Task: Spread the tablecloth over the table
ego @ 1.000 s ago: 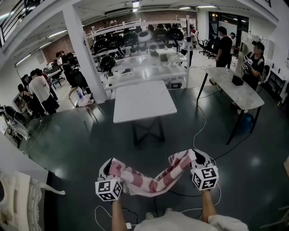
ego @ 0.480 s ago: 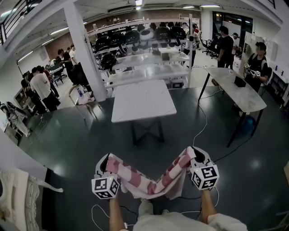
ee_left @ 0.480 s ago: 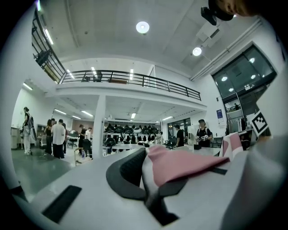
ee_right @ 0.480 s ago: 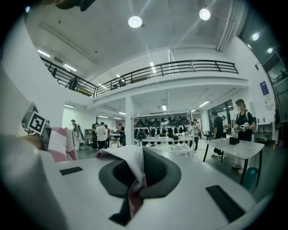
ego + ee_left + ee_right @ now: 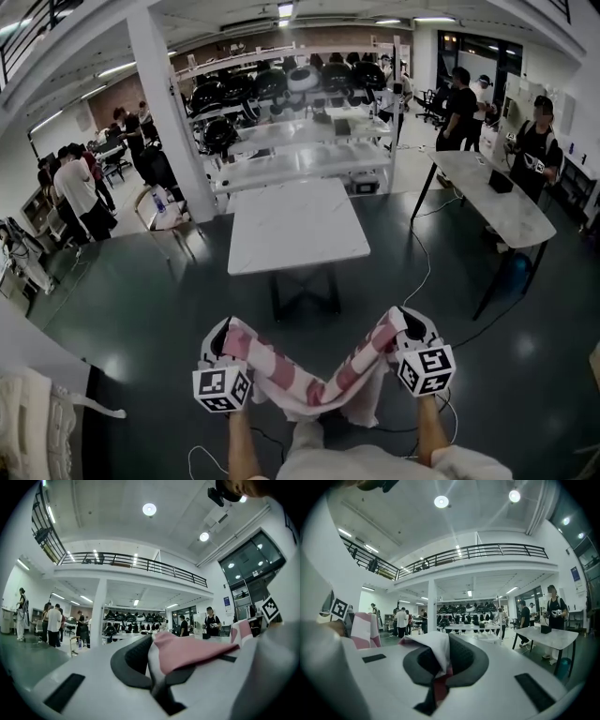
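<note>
A pink-and-white checked tablecloth (image 5: 309, 375) sags bunched between my two grippers at the bottom of the head view. My left gripper (image 5: 222, 338) is shut on one corner of the tablecloth (image 5: 187, 651), which sticks out pink between the dark pads. My right gripper (image 5: 405, 321) is shut on the other corner (image 5: 436, 660), white over red. Both point level toward the bare white table (image 5: 298, 225), which stands a good stretch ahead across the dark floor. The far table also shows beyond the right jaws as a white table (image 5: 471, 630).
A long marble table (image 5: 492, 192) stands at the right with people beside it. White shelving with dark helmets (image 5: 291, 103) fills the back. A white pillar (image 5: 173, 122) rises at left, with a chair (image 5: 164, 211) at its foot. Cables (image 5: 422, 262) trail over the floor.
Both grippers have advanced toward the white table with the cloth hanging between them. The table sits a little lower and nearer in the head view. The grip has not changed.
</note>
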